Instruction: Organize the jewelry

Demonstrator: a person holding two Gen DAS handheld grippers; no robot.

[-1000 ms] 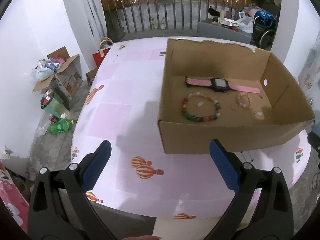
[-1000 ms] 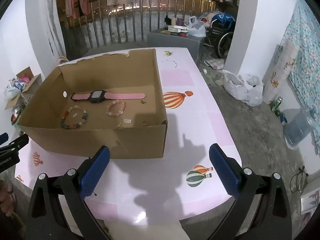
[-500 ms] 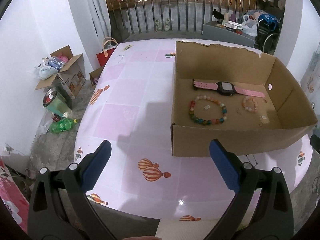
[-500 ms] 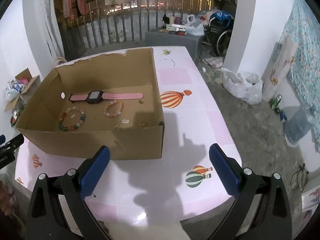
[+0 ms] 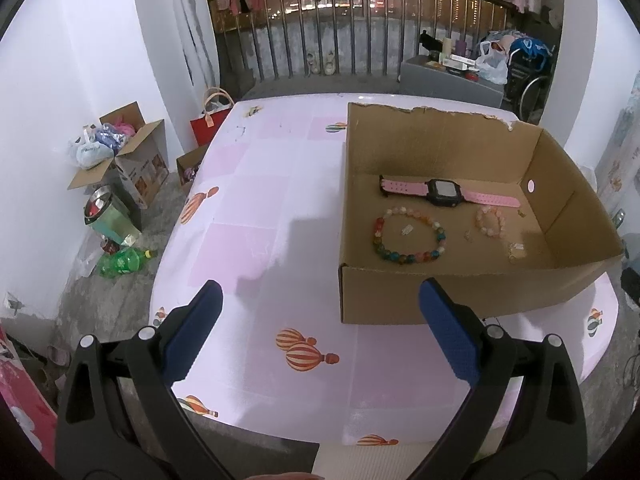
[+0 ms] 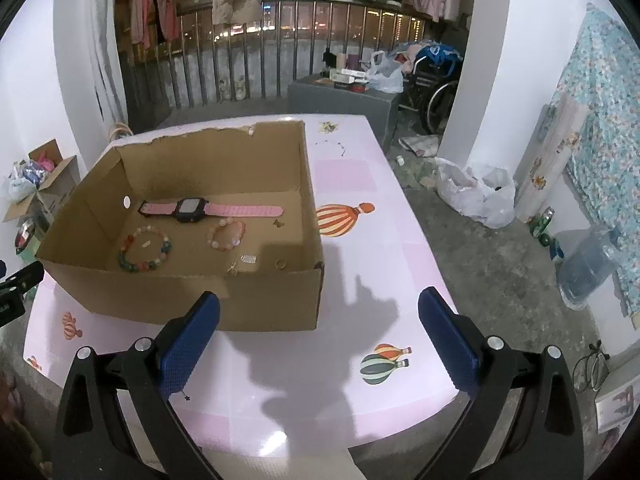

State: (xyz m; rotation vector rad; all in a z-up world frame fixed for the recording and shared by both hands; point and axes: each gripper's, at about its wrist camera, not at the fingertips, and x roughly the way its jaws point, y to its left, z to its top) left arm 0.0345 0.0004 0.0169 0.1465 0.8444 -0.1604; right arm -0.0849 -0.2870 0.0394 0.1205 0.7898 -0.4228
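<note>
Two grippers hang above the near edge of a pink tablecloth (image 5: 248,208) printed with hot-air balloons, each with its blue-padded jaws spread wide and nothing between them. Left gripper (image 5: 320,332): poised over bare cloth just left of the near left corner of the cardboard box (image 5: 440,296). Right gripper (image 6: 320,332): poised by the box's near right corner, its shadow falling on the cloth ahead. Jewelry, all lying flat on the box floor: a pink-strapped watch (image 5: 444,192) with a dark square face, stretched along the far side; a multicoloured bead bracelet (image 5: 408,236) nearer the front, encircling a small pale tag (image 5: 407,230); a smaller pink bead bracelet (image 5: 490,222) to its right, apart from it. In the right wrist view a gold ring (image 6: 280,264) sits near the front wall (beside a small silvery piece (image 6: 249,258) too small to identify). Box walls stand upright; the far wall's top edge is torn.
</note>
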